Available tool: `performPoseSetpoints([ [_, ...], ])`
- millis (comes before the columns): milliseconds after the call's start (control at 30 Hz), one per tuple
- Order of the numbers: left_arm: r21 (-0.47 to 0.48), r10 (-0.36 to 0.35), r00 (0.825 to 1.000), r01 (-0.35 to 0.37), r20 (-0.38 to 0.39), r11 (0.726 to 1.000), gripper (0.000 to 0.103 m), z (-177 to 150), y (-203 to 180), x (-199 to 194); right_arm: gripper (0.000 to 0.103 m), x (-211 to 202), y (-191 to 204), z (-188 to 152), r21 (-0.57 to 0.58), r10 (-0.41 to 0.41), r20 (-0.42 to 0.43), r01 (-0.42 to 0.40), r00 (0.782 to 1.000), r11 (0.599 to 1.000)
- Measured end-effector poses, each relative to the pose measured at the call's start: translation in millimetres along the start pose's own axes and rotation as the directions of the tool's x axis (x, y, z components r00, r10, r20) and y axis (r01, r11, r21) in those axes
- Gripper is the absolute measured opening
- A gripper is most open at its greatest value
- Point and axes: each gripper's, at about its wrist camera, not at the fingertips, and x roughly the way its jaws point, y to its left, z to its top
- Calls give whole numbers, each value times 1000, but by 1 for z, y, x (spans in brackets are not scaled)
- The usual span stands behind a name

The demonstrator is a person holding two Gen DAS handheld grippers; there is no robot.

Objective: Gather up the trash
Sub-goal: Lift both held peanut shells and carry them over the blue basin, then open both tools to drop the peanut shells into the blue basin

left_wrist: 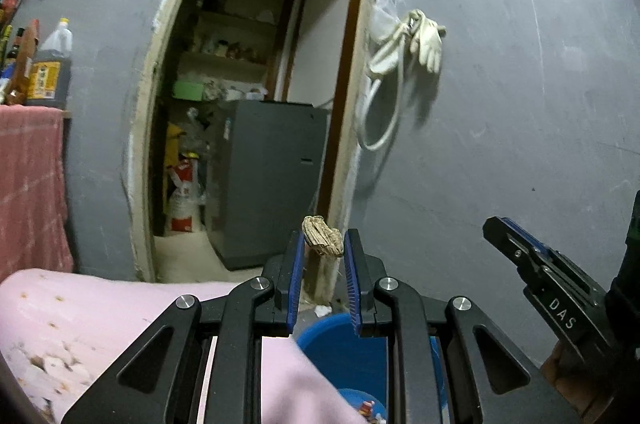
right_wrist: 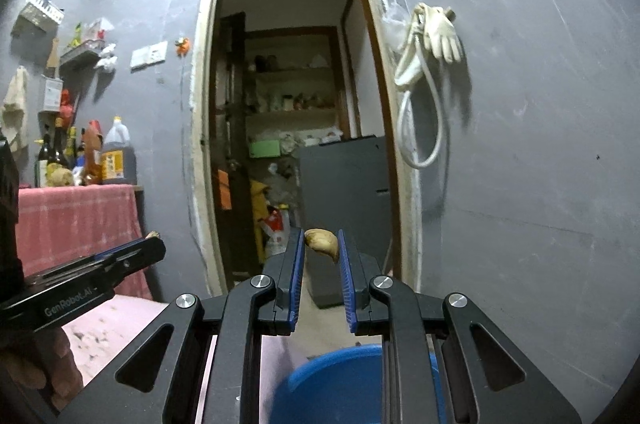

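Left wrist view: the left gripper (left_wrist: 323,244) is clamped on a crumpled brown husk scrap (left_wrist: 322,235), held above a blue bucket (left_wrist: 340,348) at 6 o'clock; the right gripper (left_wrist: 496,229) enters at 4 o'clock.

Right wrist view: the right gripper (right_wrist: 321,244) pinches a smooth tan peel (right_wrist: 322,242) over the same bucket (right_wrist: 332,380), facing an open doorway (right_wrist: 296,104); white gloves (right_wrist: 438,32) hang at 1 o'clock, and the left gripper (right_wrist: 154,248) shows at 9 o'clock.
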Motion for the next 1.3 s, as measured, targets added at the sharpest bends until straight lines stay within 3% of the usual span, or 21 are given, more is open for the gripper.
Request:
performPoseSetpoints([
  [233, -20, -54, 991, 52, -126, 998, 16, -17, -14, 38, 15, 14, -25, -22, 60, -16, -89, 22, 996, 998],
  [533, -17, -57, 964, 54, -259, 998, 17, -43, -20, 68, 15, 29, -40, -44, 103, -20, -173, 38, 985, 994],
  [1300, -19, -29, 894, 23, -447, 1000, 18, -87, -18, 104, 17, 56, -51, -71, 136, -6, -331, 54, 944, 989],
])
